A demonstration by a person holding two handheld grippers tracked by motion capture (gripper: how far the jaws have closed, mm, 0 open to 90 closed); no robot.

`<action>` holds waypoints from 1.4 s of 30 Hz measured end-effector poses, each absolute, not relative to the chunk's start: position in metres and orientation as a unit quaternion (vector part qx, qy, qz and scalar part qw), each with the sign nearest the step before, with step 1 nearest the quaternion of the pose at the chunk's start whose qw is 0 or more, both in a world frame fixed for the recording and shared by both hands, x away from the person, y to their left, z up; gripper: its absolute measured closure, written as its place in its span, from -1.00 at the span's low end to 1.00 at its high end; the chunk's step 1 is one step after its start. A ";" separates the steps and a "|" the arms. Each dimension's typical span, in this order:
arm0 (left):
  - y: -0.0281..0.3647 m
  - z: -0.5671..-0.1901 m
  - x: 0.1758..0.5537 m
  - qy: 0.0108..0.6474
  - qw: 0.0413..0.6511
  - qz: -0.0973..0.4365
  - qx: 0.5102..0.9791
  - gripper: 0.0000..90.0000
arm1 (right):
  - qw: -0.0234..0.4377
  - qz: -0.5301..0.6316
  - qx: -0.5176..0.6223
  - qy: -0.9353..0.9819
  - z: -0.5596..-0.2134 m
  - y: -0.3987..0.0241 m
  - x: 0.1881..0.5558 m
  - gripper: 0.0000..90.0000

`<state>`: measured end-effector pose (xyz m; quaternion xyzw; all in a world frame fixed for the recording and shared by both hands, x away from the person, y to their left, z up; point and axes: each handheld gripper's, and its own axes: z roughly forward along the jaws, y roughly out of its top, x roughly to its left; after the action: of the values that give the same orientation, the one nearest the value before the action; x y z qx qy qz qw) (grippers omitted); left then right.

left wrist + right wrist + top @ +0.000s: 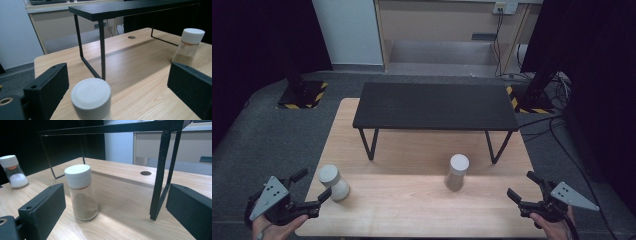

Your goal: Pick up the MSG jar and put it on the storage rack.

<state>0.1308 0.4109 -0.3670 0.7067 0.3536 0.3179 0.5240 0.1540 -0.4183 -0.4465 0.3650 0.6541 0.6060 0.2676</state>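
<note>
Near shaker (91, 98) blurred, body cut off at btm edge — contents can't tell; shelf (130, 7) top cropped.

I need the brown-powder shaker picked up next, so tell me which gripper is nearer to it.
Right. The right gripper sits open off to the right of the brown-powder shaker, with bare table between. The left gripper is across the table, open around the white-powder shaker.

A black shelf riser (435, 106) is standing on thin metal legs across the far half of the wooden table (422, 207), toward twelve o'clock. Beyond it, cables (557, 122) are trailing over the grey floor at about two o'clock, beside a striped stand base (302, 95) at ten o'clock.
</note>
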 end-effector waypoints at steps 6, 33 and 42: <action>0.423 -0.353 0.131 0.362 0.514 0.310 0.714 -0.95 | 0.267 0.606 0.365 0.654 -0.447 -0.418 0.154 -0.93; 0.433 -0.415 0.192 0.367 0.499 0.261 0.741 -0.70 | 0.270 0.602 0.370 0.654 -0.447 -0.418 0.154 -0.92; 0.424 -0.422 0.204 0.365 0.509 0.266 0.733 -0.29 | 0.270 0.601 0.371 0.654 -0.446 -0.417 0.154 -0.91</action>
<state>0.2039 0.4236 -0.4217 0.7328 0.3653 0.2657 0.5088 0.1540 -0.4174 -0.4464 0.3713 0.6542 0.6012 0.2698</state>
